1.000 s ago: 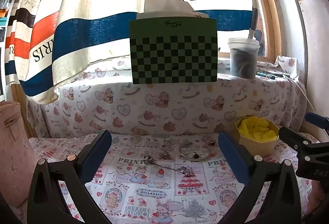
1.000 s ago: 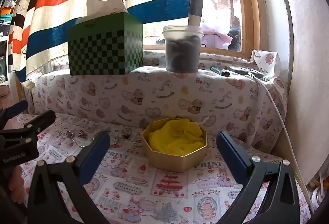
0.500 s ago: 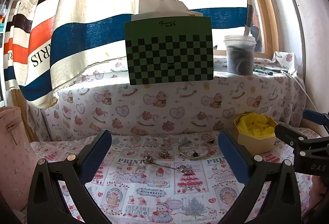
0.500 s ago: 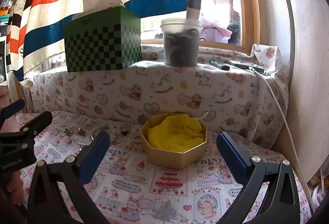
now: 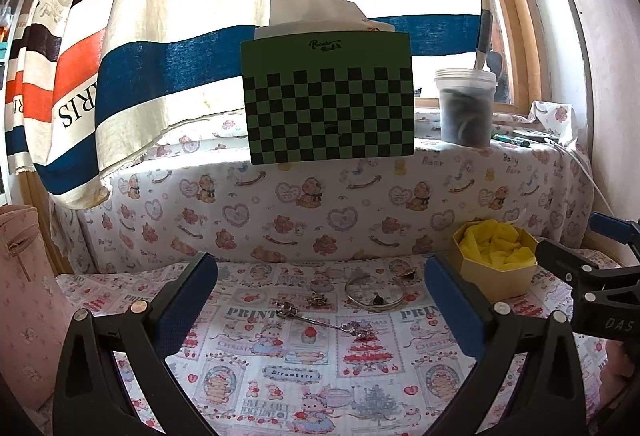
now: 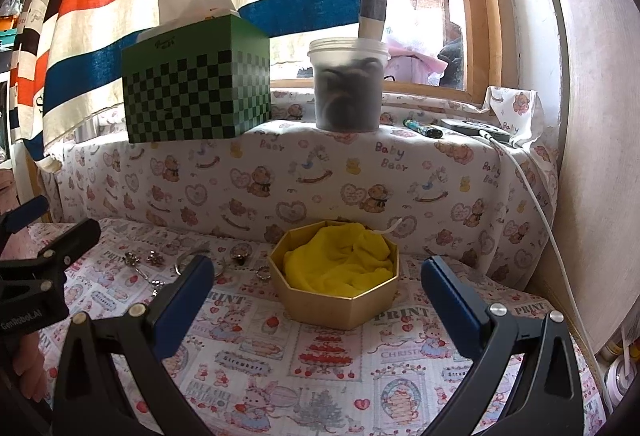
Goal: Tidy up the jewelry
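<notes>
Fingers of the left gripper [image 5: 320,310] are gaping wide, gripping nothing, framing the silver chain [image 5: 326,323] lying crosswise ahead (bangle [image 5: 374,294] just beyond); right gripper [image 6: 316,310], equally spread and empty, is facing the gold box [image 6: 340,310], so the left sits nearer.

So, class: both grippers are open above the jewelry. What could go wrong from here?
1. The bracelet and long pin lie flat on the patterned cloth, so fingers may snag fabric.
2. The small pieces are bunched together, so one could get knocked away.
3. The box is light and might slide.
</notes>
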{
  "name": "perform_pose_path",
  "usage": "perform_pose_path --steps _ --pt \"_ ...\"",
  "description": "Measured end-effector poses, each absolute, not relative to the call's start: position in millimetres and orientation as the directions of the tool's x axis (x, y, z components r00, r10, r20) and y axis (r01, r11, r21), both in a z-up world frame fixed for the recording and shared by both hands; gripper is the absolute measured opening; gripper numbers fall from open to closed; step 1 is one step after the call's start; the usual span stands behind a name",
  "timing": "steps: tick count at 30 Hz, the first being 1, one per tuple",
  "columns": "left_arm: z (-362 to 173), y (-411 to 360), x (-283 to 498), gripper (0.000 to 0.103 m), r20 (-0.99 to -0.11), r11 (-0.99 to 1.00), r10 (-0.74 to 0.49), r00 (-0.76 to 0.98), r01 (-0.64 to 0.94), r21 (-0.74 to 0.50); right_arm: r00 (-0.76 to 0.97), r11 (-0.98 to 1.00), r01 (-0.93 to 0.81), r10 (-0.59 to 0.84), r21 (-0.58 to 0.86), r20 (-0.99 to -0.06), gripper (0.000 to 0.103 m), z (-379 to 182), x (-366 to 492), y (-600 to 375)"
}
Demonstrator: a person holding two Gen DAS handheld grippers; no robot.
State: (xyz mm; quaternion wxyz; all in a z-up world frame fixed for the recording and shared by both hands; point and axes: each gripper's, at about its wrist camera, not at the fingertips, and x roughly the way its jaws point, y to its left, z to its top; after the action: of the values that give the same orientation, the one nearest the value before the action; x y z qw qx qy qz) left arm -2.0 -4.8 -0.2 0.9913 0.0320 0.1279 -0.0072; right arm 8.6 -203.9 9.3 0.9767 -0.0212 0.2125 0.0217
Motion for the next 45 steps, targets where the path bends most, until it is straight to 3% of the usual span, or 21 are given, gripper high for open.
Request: perform_pose_path --steps 9,15,20,29,39,45 --pt "-0.3 -4.0 -0.3 0.103 -0.288 0.998 -0.01 0.958 0.029 0.062 0.914 0.997 -0.073 0.051 -0.04 -0.402 0.103 10.5 6.3 -201.4" --pt "0.5 -4.6 -1.8 0.103 -0.24 0.998 -0.017 0.971 0.031 0.057 0.935 0.996 -0.069 0.047 -0.051 -0.35 0.103 13.5 -4.3 -199.7" --pt "1.2 -4.4 -5.8 0.103 -0.221 0.996 -0.07 0.973 0.079 0.033 0.931 0.995 -0.089 0.069 -0.038 -0.359 0.103 13.4 -2.6 -200.4" --pt "0.9 -2.9 -2.9 0.103 -0.269 0.99 -0.13 0.954 0.137 0.009 0.935 0.995 -0.086 0.064 -0.046 -0.349 0.103 13.9 -5.5 -198.4" --pt "-1.5 -0.5 3.3 0.103 -0.313 0.996 -0.086 0.946 0.092 0.006 0.933 0.997 -0.064 0.045 -0.042 -0.356 0.103 13.3 -4.0 -200.5" --pt "0.0 -4.5 -2.4 0.103 -0.298 0.982 -0.177 0.938 0.189 0.011 0.933 0.997 -0.062 0.043 -0.041 -0.358 0.103 13.2 -3.8 -200.6"
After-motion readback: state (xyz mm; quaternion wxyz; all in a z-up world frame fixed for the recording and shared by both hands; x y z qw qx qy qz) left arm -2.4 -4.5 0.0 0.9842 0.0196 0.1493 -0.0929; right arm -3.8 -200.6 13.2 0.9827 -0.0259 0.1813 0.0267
